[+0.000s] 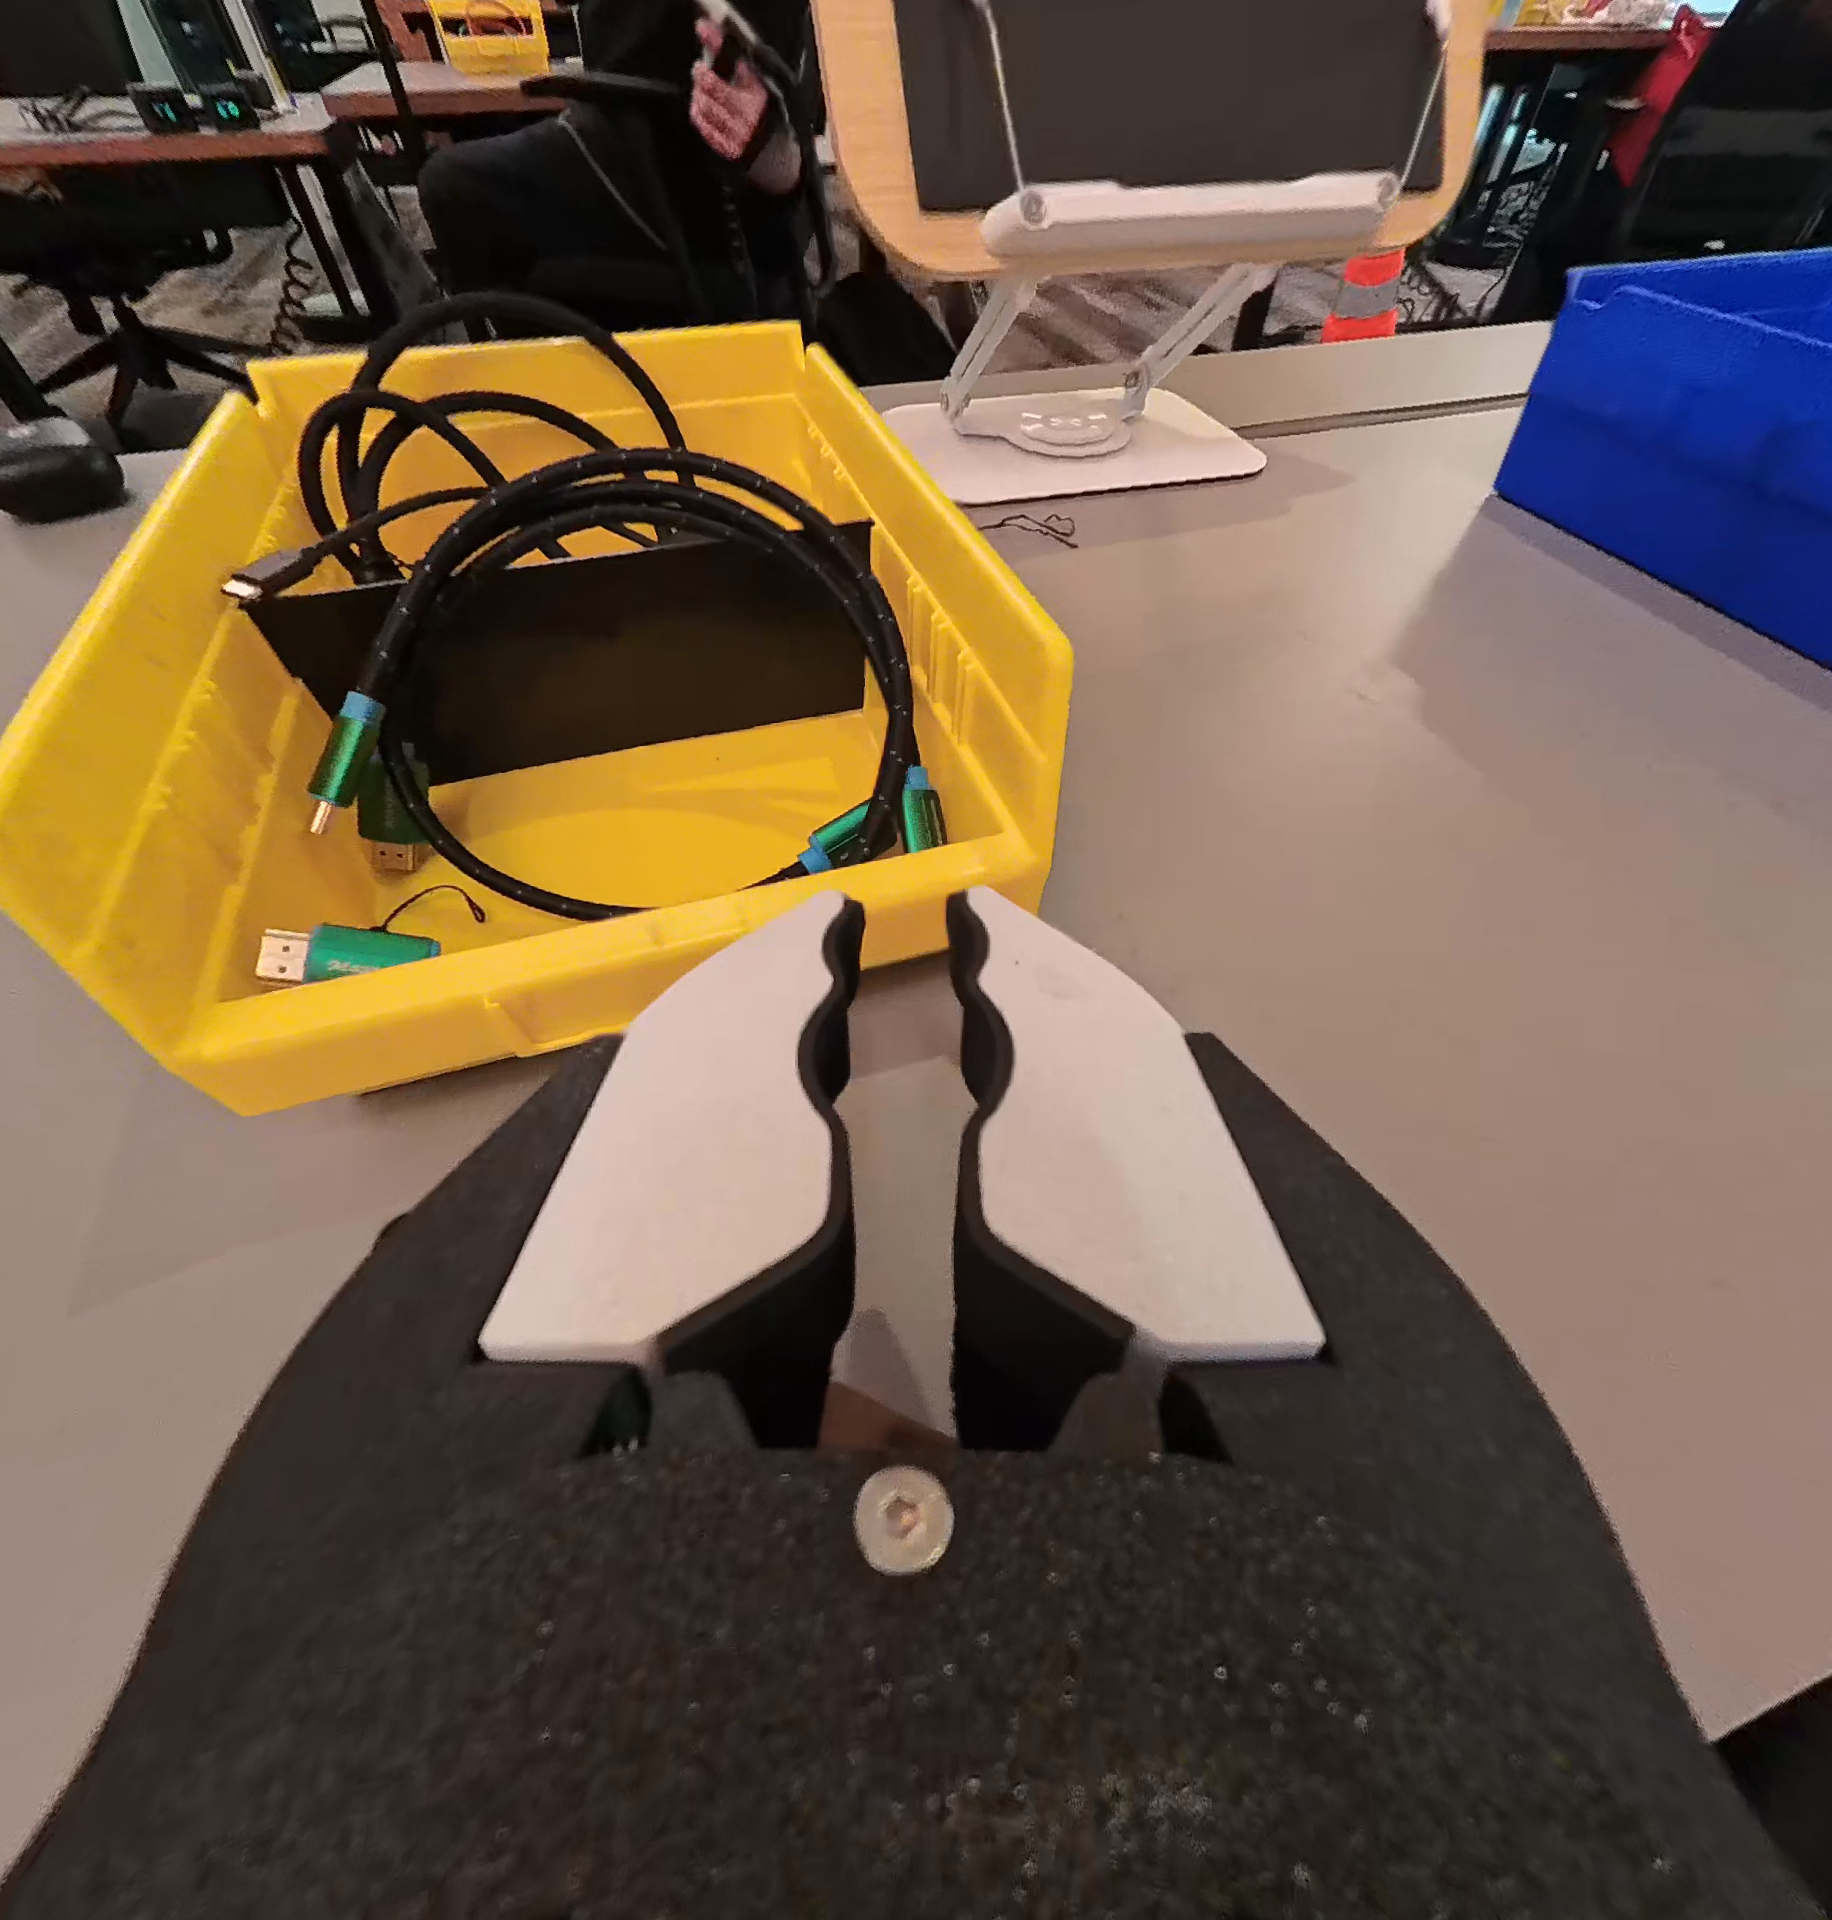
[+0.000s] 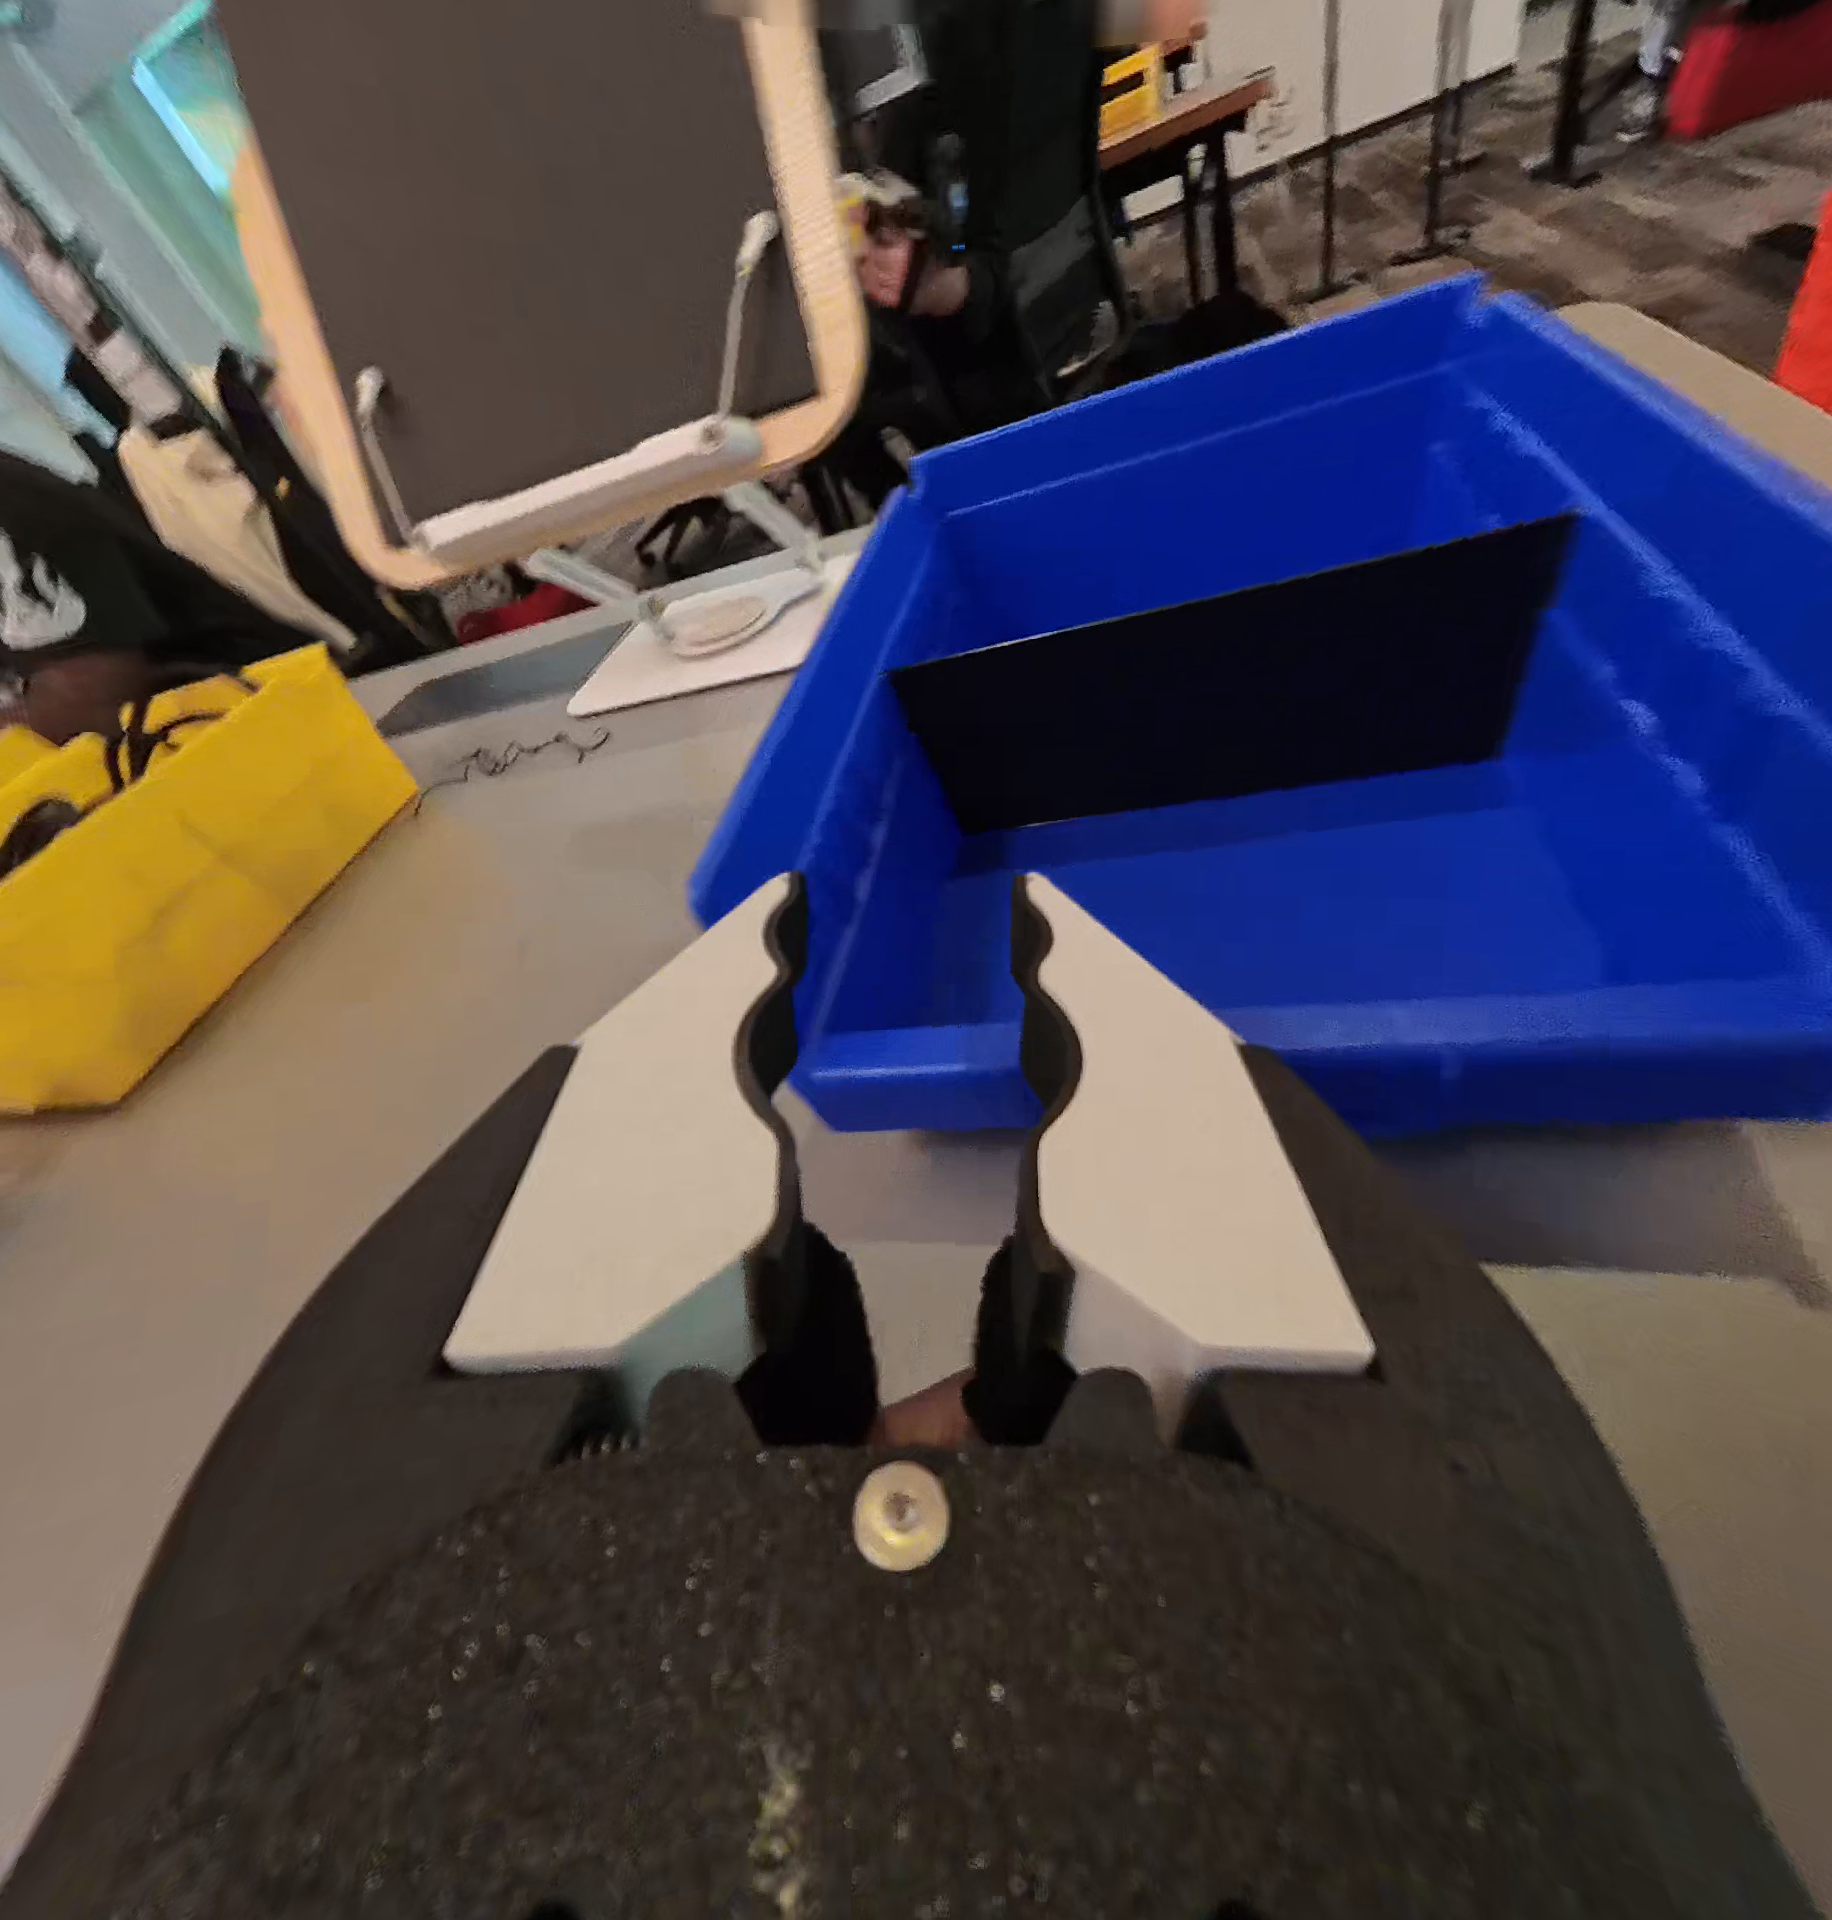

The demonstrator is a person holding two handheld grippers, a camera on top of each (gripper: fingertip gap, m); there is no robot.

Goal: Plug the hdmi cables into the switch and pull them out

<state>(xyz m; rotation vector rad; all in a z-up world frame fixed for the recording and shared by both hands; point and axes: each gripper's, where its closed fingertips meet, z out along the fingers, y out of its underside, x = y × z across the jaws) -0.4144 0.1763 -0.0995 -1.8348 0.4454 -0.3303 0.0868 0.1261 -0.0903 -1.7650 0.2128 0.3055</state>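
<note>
The HDMI cables point(image 1: 600, 520) are located in the yellow bin point(image 1: 112, 769) on the grey table point(image 1: 1411, 935), coiled in loose loops over and around a black divider point(image 1: 631, 665). Green metal-shelled plugs are seen at the near left point(image 1: 343, 758) and near right point(image 1: 922, 816) of the bin, and a short green adapter-like piece point(image 1: 351, 956) lies separately at the near wall. No switch can be identified with certainty in either view; it may be hidden under the coils.

The left gripper point(image 1: 904, 925) is held just short of the bin's near wall, its jaws parted by a narrow gap and nothing between them. The right gripper point(image 2: 907, 914) is held at the near corner of the blue bin point(image 2: 1670, 1049), jaws somewhat wider apart and likewise empty. The blue bin holds only a black divider point(image 2: 1224, 686).

Handling, as judged from appearance:
- The cables are braided, light and limp; a grip on the cord would let the plug dangle and twist.
- The plug shells are rigid and smooth, so some slip is to be expected.
- Hold is best taken across the flat faces of a green shell, behind the bare metal tip, so that the tip is left free for insertion.
- The coils overlap; a lifted plug is likely to drag neighbouring loops.
</note>
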